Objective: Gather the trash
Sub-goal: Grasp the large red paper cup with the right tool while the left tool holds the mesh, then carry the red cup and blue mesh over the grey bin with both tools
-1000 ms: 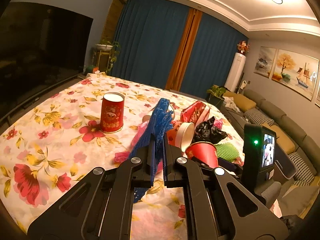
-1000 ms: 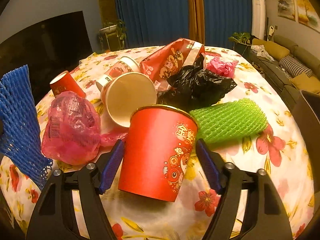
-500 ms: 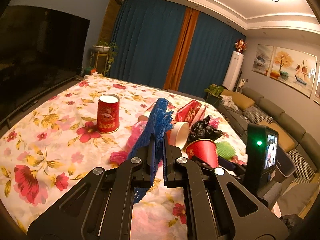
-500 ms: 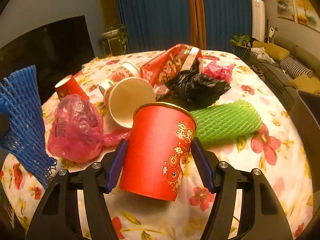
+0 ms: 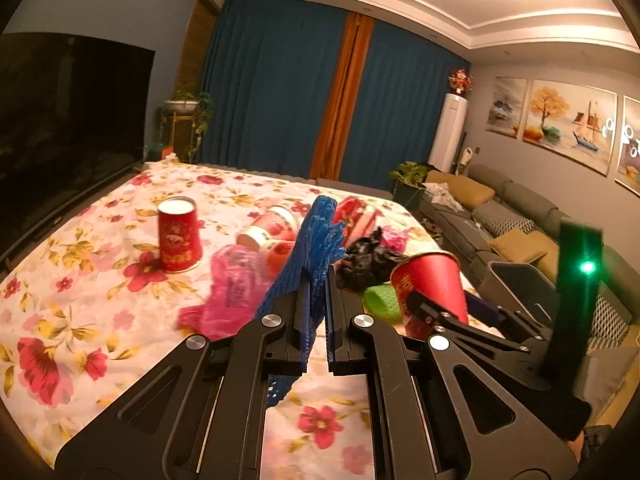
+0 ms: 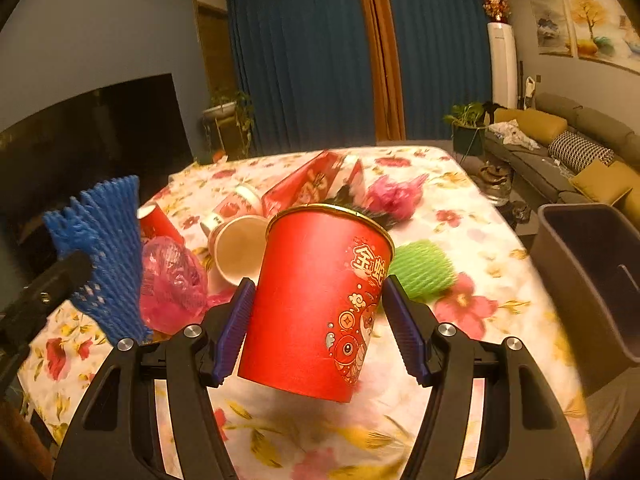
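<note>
My left gripper (image 5: pixel 318 280) is shut on a blue foam net (image 5: pixel 316 240) and holds it above the floral table; the net also shows in the right wrist view (image 6: pixel 104 252). My right gripper (image 6: pixel 316 296) is shut on a red paper cup (image 6: pixel 316 300), lifted off the table and tilted; the cup also shows in the left wrist view (image 5: pixel 430 284). On the table lie a green foam net (image 6: pixel 424 268), a pink plastic bag (image 6: pixel 172 280), a black bag (image 5: pixel 368 260), a red wrapper (image 6: pixel 312 188) and a fallen white-lined cup (image 6: pixel 236 248).
A dark bin (image 6: pixel 592 272) stands off the table's right edge. Another red cup (image 5: pixel 178 236) stands upright at the left. A sofa (image 5: pixel 520 216) runs along the right wall and a TV (image 5: pixel 60 120) is on the left.
Both grippers have risen and pulled back from the table, each still holding its item. The red cup is now clear of the tablecloth and higher above the pile.
</note>
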